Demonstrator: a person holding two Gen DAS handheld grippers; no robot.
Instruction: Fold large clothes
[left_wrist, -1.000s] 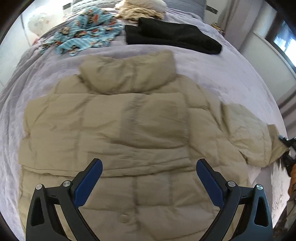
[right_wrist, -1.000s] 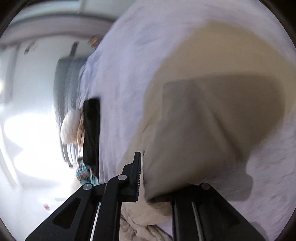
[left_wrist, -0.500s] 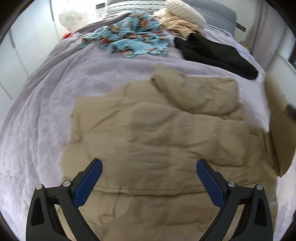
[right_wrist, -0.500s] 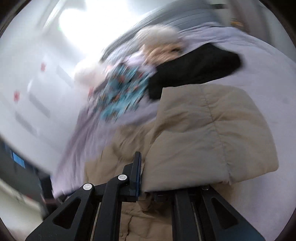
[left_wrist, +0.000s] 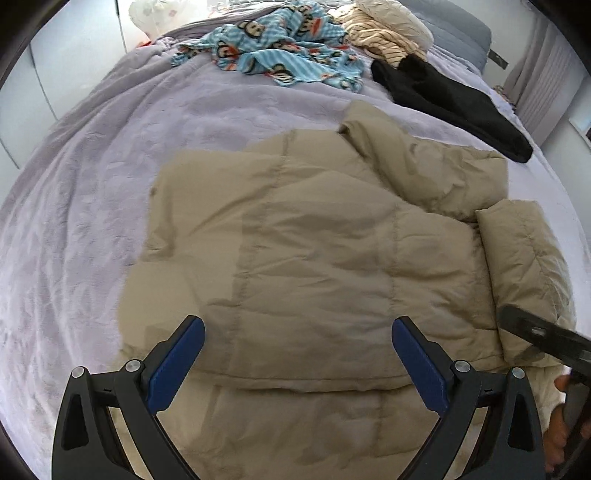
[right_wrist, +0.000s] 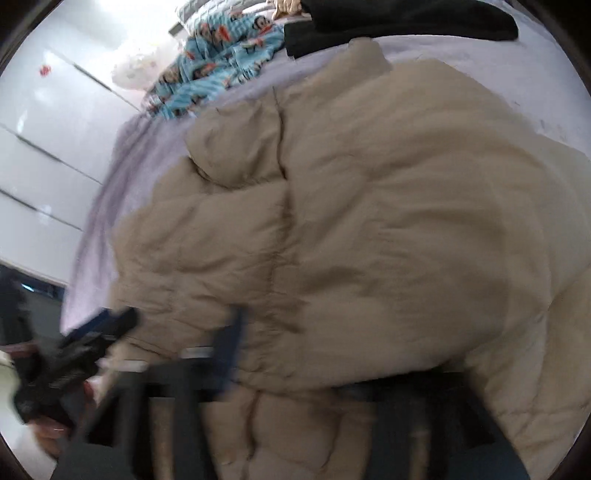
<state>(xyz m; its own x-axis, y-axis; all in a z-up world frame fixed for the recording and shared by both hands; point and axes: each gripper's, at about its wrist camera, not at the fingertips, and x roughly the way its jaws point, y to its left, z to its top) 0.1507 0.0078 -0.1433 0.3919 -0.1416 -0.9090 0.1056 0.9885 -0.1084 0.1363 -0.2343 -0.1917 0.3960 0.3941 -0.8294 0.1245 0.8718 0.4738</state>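
Observation:
A beige puffer jacket (left_wrist: 314, 240) lies spread on the lavender bed cover (left_wrist: 92, 203), collar toward the far end. Its right sleeve (left_wrist: 524, 258) is folded inward over the body. My left gripper (left_wrist: 297, 332) hangs open above the jacket's lower part, with nothing between its blue pads (left_wrist: 177, 354). The right gripper (left_wrist: 543, 339) comes in at the right edge, with a hand (left_wrist: 561, 424) behind it. In the blurred right wrist view the jacket (right_wrist: 369, 221) fills the frame. There my right gripper (right_wrist: 332, 373) is opening, with sleeve fabric draped between its fingers.
At the far end of the bed lie a blue monkey-print cloth (left_wrist: 288, 48), a black garment (left_wrist: 450, 99) and a striped beige cloth with a pillow (left_wrist: 384, 33). White cupboard doors (right_wrist: 44, 147) stand beyond the bed's left side.
The right gripper has swung the sleeve across from the bed's right side onto the jacket body, and its jaws have parted. The left gripper has shifted sideways and stayed open.

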